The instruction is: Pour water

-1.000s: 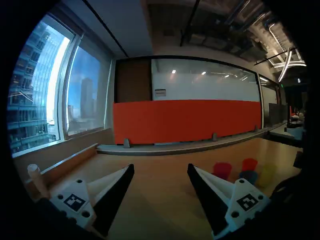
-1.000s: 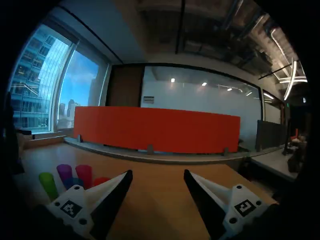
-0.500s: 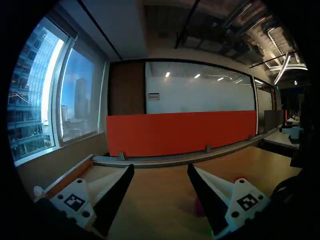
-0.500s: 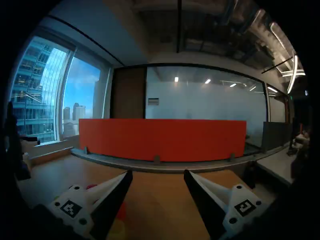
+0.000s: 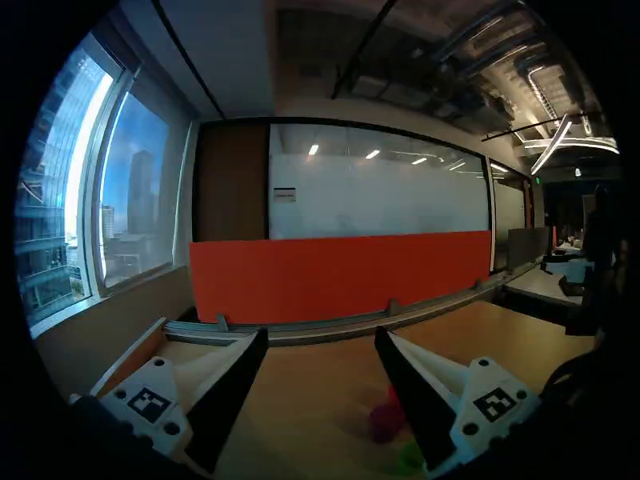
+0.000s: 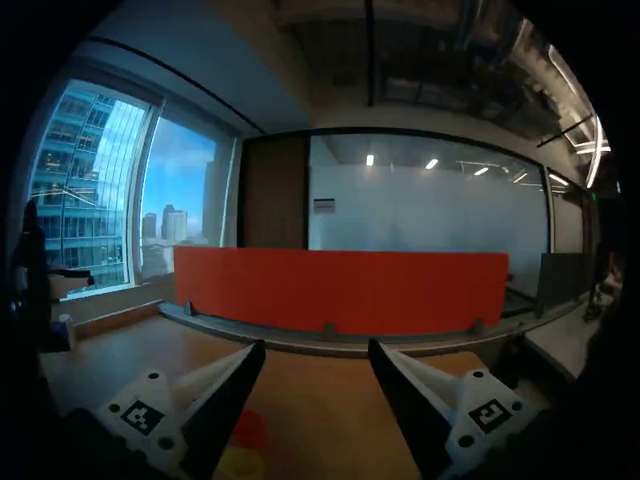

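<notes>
- Left gripper view looks level across a wooden table (image 5: 312,400). The left gripper (image 5: 320,332) is held low over it, its two white fingers spread wide apart with bare tabletop in the gap.
- Low on the right, just beside the inner edge of the right-hand finger, a magenta cup (image 5: 386,422) stands on the table.
- A green cup (image 5: 412,458) sits nearer, at the bottom edge, partly hidden by that same finger. Both cups are blurred, and what they hold cannot be told.
- Neither finger presses on a cup.
- At the far side of the table an orange divider panel (image 5: 336,276) runs from left to right. A frosted glass wall (image 5: 376,192) stands behind it, and tall windows (image 5: 120,208) line the left.
- Right gripper view shows the right gripper (image 6: 314,344) over the table (image 6: 320,416), its claw also spread open and holding nothing.
- Near its left-hand finger, low in the picture, a red cup (image 6: 250,428) stands on the wood. A yellow cup (image 6: 232,466) lies nearer, at the bottom edge. Both are blurred and partly covered by the finger, which does not grip them.
- The orange divider panel (image 6: 344,292) crosses the far side here too, with the windows (image 6: 96,216) to the left of it.
- At the far left edge stands a dark upright shape (image 6: 32,272), too dim to make out.
</notes>
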